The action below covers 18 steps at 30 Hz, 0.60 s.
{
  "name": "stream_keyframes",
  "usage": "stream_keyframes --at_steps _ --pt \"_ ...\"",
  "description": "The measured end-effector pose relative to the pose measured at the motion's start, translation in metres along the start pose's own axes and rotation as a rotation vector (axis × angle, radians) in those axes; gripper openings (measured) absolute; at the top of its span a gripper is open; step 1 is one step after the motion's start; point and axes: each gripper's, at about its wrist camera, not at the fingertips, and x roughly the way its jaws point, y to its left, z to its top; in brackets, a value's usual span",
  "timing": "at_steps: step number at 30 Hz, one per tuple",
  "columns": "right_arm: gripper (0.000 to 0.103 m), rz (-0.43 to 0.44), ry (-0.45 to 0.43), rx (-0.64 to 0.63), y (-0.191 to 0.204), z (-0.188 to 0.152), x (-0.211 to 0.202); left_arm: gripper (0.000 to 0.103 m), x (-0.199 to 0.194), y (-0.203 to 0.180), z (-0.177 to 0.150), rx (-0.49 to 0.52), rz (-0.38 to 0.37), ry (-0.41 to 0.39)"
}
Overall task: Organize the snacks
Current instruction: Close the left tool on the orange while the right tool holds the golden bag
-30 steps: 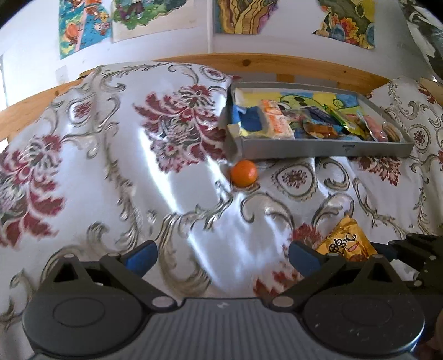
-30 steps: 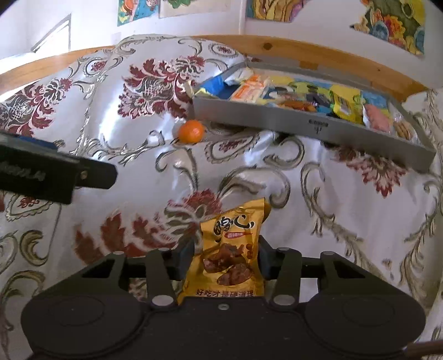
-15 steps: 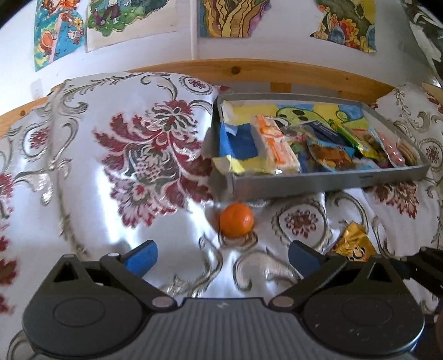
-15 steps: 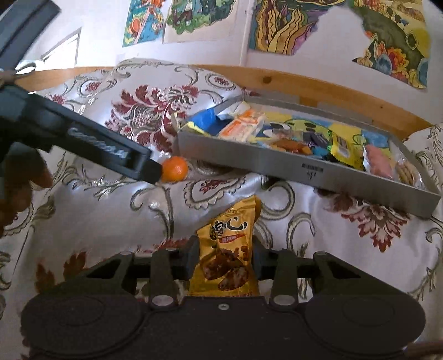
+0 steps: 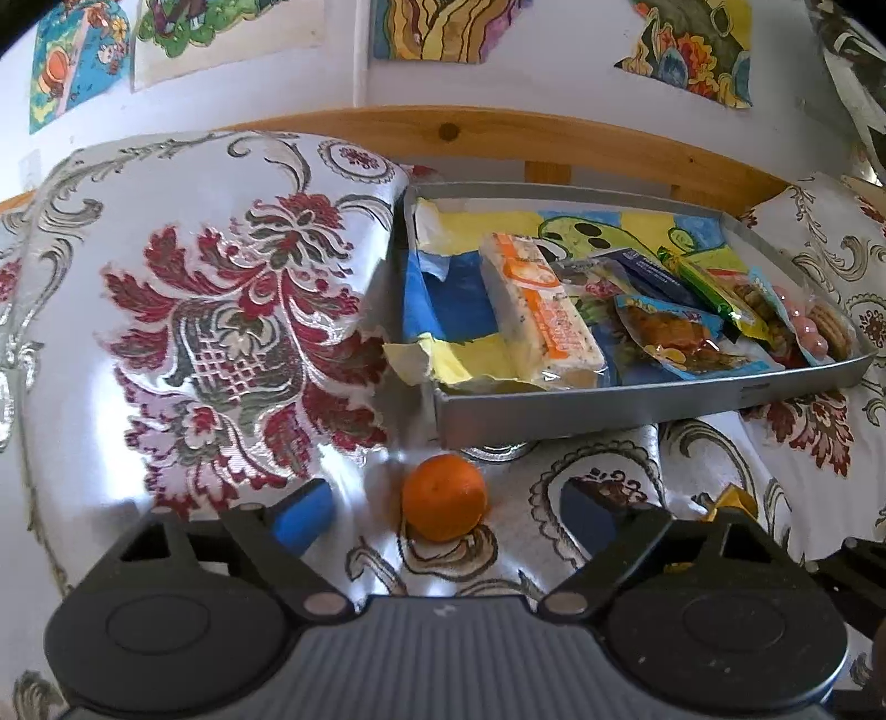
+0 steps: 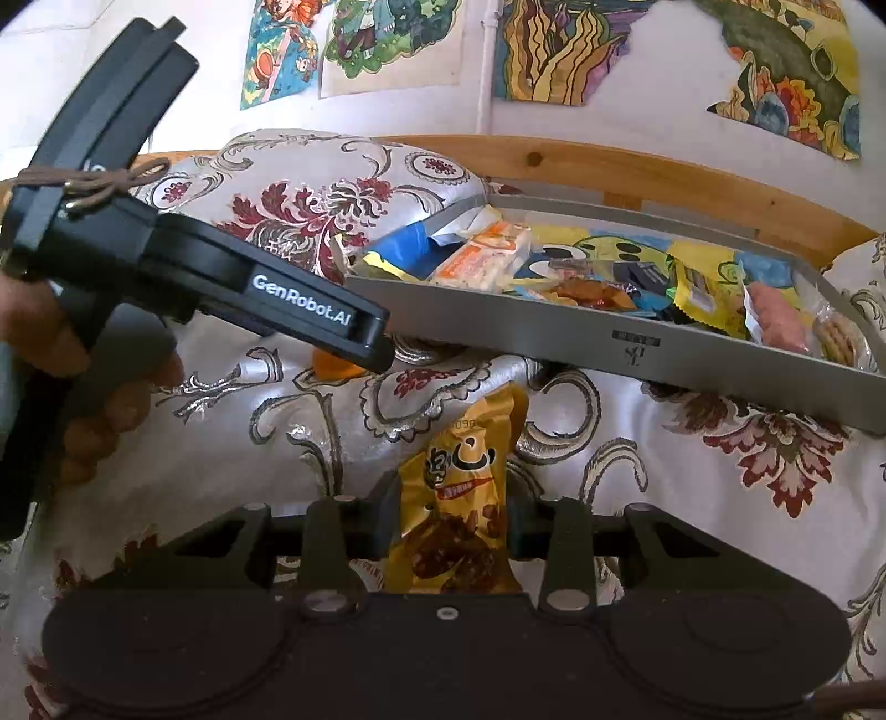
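Landmark: grey tray, lying on the floral cloth against a wooden rail, with snack packets inside.
Tray contents: a white and orange packet near its left end, a blue packet in the middle, a green and yellow packet and pink sweets toward its right end.
Orange: a round orange fruit sits on the cloth just in front of the tray's front left corner, not touching the tray.
Left gripper: jaws spread wide, 1 finger on each side of the orange, neither pad touching it.
Right gripper: jaws clenched on a yellow snack bag, gripping its lower half; the bag stands upright in front of the tray's front wall, its top near that wall.
Hand: a person's hand holds the left gripper's handle, left of the tray in the right wrist view.
Wall: 4 colourful drawings hang above the tray.
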Motion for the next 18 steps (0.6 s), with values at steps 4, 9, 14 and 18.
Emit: stream_keyframes --at_steps 4,9,14,18 --pt "0.038 0.002 0.006 0.005 -0.001 0.000 0.002 0.084 0.007 0.004 0.001 -0.007 -0.009 0.000" --pt "0.038 0.005 0.014 0.012 -0.002 -0.001 0.004 0.065 0.013 0.006 0.000 -0.012 -0.035 0.020" --pt "0.038 0.006 0.016 0.014 -0.001 0.000 0.004 0.050 0.020 0.003 0.000 -0.009 -0.047 0.052" --pt "0.040 0.006 0.033 0.021 -0.002 0.000 0.005 0.041 0.022 0.004 -0.002 -0.044 -0.016 0.067"
